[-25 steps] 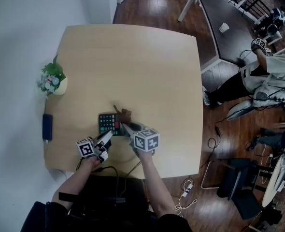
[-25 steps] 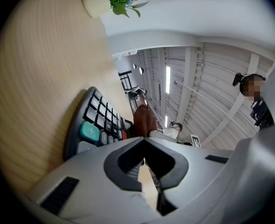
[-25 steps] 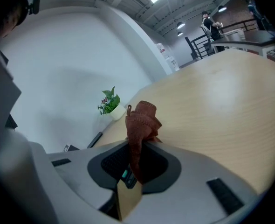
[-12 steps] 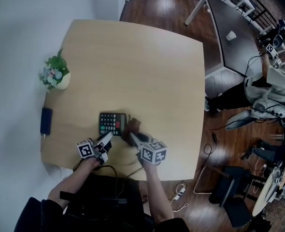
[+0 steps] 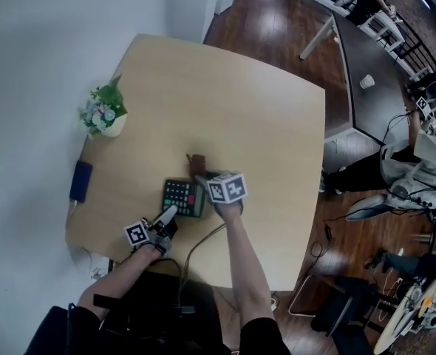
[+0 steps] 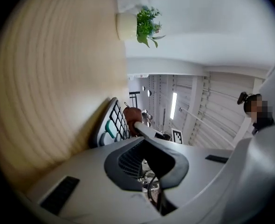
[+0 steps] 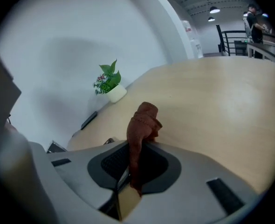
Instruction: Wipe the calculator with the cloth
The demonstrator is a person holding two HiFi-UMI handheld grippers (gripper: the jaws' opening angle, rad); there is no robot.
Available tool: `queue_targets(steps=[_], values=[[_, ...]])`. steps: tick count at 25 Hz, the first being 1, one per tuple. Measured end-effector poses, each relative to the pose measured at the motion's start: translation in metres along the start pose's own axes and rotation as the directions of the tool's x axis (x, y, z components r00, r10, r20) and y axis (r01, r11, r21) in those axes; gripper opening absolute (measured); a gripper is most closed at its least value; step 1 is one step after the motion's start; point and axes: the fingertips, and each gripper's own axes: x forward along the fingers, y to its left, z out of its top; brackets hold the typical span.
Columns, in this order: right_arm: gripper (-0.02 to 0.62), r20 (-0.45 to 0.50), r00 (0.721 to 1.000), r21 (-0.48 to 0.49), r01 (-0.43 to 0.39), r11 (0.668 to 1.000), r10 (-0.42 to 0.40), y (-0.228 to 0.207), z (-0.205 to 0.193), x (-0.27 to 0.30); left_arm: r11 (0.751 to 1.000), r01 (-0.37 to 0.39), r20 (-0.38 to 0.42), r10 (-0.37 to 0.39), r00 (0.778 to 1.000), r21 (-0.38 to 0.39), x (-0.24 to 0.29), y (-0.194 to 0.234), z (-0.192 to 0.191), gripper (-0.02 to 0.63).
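The dark calculator [image 5: 184, 197] lies flat on the pale wooden table [image 5: 225, 109], near its front edge. My right gripper [image 5: 203, 177] is shut on a brown cloth [image 5: 196, 164], which bunches out past its tips at the calculator's far right corner. In the right gripper view the cloth [image 7: 144, 120] hangs between the pressed jaws over bare wood. My left gripper [image 5: 168, 213] is shut with nothing in it, its tips at the calculator's near left corner. In the left gripper view the calculator [image 6: 110, 125] and the cloth [image 6: 133, 118] sit just ahead of its tips.
A small potted plant [image 5: 103, 117] stands at the table's left edge, with a dark flat device [image 5: 80, 181] nearer me. A cable [image 5: 196, 246] trails over the front edge. A person [image 5: 417, 176] sits off the right side, beside a dark table [image 5: 366, 58].
My right gripper has carried the cloth from the calculator's right side away from me, past its far right corner. The left gripper has stayed at the near left corner.
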Motion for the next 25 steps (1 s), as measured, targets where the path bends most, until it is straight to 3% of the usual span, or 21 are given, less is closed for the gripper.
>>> queue_targets(steps=[4, 7, 9, 11, 13, 14, 16, 18, 20, 22, 25], values=[[0.064, 0.062, 0.997, 0.115, 0.046, 0.992, -0.053, -0.001, -0.020, -0.016, 1.000, 0.008, 0.047, -0.009, 0.999, 0.014, -0.006, 0.006, 0.024, 0.003], [0.064, 0.160, 0.980, 0.309, 0.064, 0.949, -0.118, 0.001, -0.043, -0.040, 0.999, -0.001, 0.076, -0.002, 0.997, 0.048, -0.008, 0.007, 0.047, 0.003], [0.063, 0.263, 0.946, 0.490, 0.036, 0.871, -0.187, 0.007, -0.067, -0.056, 0.998, -0.010, 0.079, 0.006, 0.997, 0.061, -0.006, 0.012, 0.064, 0.002], [0.063, 0.351, 0.901, 0.646, -0.035, 0.763, -0.256, 0.018, -0.093, -0.065, 0.999, -0.010, 0.092, 0.005, 0.996, 0.049, -0.002, 0.018, 0.082, 0.002], [0.063, 0.403, 0.869, 0.734, -0.120, 0.669, -0.287, 0.035, -0.113, -0.062, 0.999, -0.013, 0.118, 0.008, 0.993, 0.048, 0.006, 0.022, 0.101, 0.002], [0.063, 0.414, 0.865, 0.748, -0.144, 0.648, -0.285, 0.045, -0.118, -0.056, 0.998, -0.017, 0.132, 0.009, 0.991, 0.057, 0.010, 0.023, 0.112, 0.002], [0.063, 0.413, 0.874, 0.734, -0.152, 0.662, -0.258, 0.061, -0.118, -0.043, 0.996, -0.020, 0.152, 0.007, 0.988, 0.086, 0.018, 0.024, 0.134, 0.002], [0.063, 0.397, 0.887, 0.694, -0.122, 0.710, -0.236, 0.061, -0.113, -0.040, 0.994, -0.017, 0.125, 0.003, 0.992, 0.111, 0.022, 0.018, 0.143, 0.002], [0.063, 0.386, 0.892, 0.628, -0.068, 0.776, -0.234, 0.046, -0.100, -0.049, 0.989, -0.018, 0.009, 0.017, 1.000, 0.144, 0.018, 0.005, 0.131, 0.002], [0.064, 0.381, 0.898, 0.538, -0.023, 0.842, -0.220, 0.026, -0.075, -0.055, 0.980, -0.021, -0.129, 0.048, 0.990, 0.200, -0.001, -0.009, 0.110, 0.000], [0.064, 0.362, 0.916, 0.434, 0.000, 0.901, -0.175, 0.001, -0.037, -0.045, 0.979, 0.020, -0.215, 0.025, 0.976, 0.202, -0.039, -0.025, 0.079, 0.002]])
